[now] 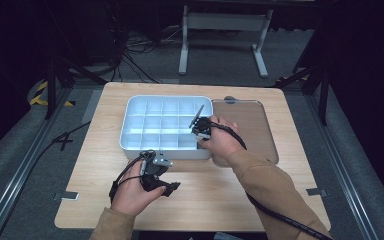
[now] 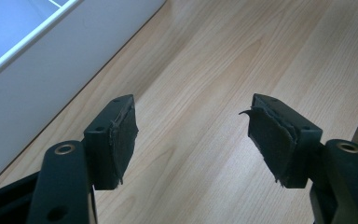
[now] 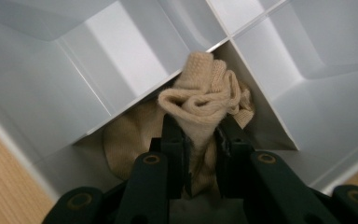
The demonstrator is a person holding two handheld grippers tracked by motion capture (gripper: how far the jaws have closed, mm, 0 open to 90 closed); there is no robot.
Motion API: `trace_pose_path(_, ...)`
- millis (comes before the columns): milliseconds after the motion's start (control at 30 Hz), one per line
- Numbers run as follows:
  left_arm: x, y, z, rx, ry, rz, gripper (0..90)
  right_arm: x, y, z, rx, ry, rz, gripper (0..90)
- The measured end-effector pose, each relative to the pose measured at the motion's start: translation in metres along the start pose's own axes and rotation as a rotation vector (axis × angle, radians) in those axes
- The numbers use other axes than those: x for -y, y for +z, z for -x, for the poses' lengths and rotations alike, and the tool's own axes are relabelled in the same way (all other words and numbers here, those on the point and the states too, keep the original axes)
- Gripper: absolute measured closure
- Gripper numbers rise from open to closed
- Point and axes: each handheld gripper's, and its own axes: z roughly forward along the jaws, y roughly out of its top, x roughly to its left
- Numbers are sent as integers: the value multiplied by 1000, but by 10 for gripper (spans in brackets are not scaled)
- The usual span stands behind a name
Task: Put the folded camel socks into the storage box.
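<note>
Bare table (image 1: 215, 195) along the near edge, open for passage, white divided tray (image 1: 130, 135) walling the centre, flat lid (image 1: 252, 125) to its right, near-right compartment taken up by beige cloth (image 3: 200, 107) (thin partitions close on every side)

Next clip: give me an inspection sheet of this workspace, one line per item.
Surface: light wooden table.
Job's things: white divided box; beige cloth going into a compartment near the box's front right corner.
Clutter: flat grey lid beside the box.
Grippers: right gripper shut on the cloth; left gripper open, over the table in front of the box.
Cables: black cable trailing along the right forearm.
Surroundings: dark room, grey floor, metal frame legs.
</note>
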Motion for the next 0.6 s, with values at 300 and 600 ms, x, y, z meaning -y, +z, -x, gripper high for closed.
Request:
trace_pose_path(300,0,1,0,0,2,0,326,0,9,4,-28,17,-11,755)
trace_pose_path(600,0,1,0,4,1,4,325,2,8,10,-74,46,8,714)
